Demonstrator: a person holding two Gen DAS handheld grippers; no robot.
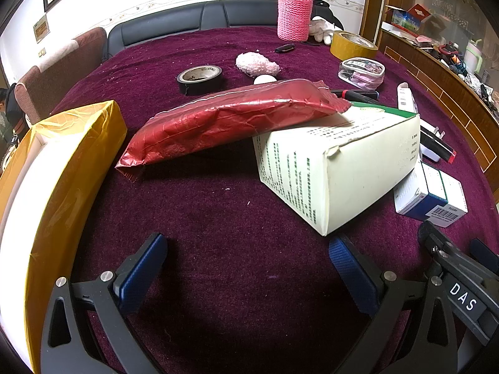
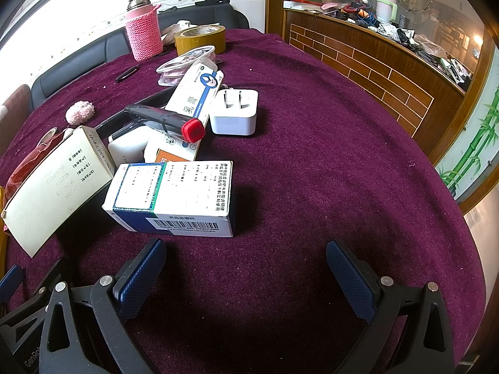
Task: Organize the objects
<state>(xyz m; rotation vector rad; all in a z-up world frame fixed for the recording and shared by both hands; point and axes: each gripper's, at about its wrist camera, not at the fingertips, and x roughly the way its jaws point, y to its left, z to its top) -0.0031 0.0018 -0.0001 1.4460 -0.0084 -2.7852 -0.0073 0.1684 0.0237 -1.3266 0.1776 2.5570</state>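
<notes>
My left gripper (image 1: 248,249) is open and empty above the purple cloth. Ahead of it a red foil packet (image 1: 224,123) leans across a pale green-printed carton (image 1: 336,162). A yellow-taped box (image 1: 62,187) stands at its left. My right gripper (image 2: 246,255) is open and empty. Just ahead of its left finger lies a white and blue medicine box (image 2: 171,198). Behind that lie the pale carton (image 2: 53,184), a black marker with a red cap (image 2: 168,121), a white plug adapter (image 2: 234,112) and a blue and white box (image 2: 196,93).
Farther back are a black tape roll (image 1: 199,78), a fluffy pink ball (image 1: 257,64), a pink knitted flask (image 1: 294,12), a yellow tape roll (image 1: 352,45) and a clear pouch (image 1: 361,71). A cluttered wooden counter (image 2: 374,59) runs along the right.
</notes>
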